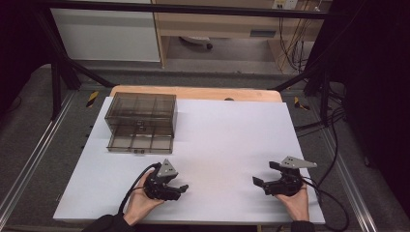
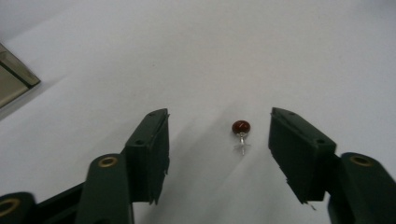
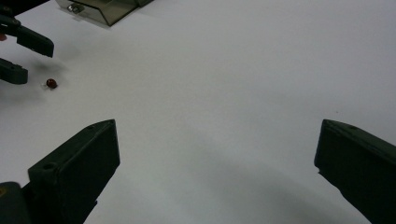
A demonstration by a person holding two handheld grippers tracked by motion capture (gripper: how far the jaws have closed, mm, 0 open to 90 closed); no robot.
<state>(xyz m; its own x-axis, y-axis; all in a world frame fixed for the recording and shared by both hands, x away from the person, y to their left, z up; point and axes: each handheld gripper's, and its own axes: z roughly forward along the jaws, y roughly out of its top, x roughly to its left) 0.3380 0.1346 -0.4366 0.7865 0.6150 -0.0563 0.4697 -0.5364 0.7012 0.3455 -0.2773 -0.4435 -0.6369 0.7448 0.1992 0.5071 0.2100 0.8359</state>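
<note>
A small dark red bead on a clear stud lies on the white table. In the left gripper view it sits between the open jaws of my left gripper, nearer the right jaw and touching neither. The right gripper view shows the same bead far off at the left, just beyond the left gripper's fingertips. My right gripper stands wide open over bare table with nothing between its jaws. From above, the left gripper and the right gripper rest near the table's front edge, each in a hand.
A smoky translucent drawer box stands at the table's back left, its bottom drawer pulled out toward me. A corner of the box is at the left edge of the left gripper view. Cables trail from both grippers.
</note>
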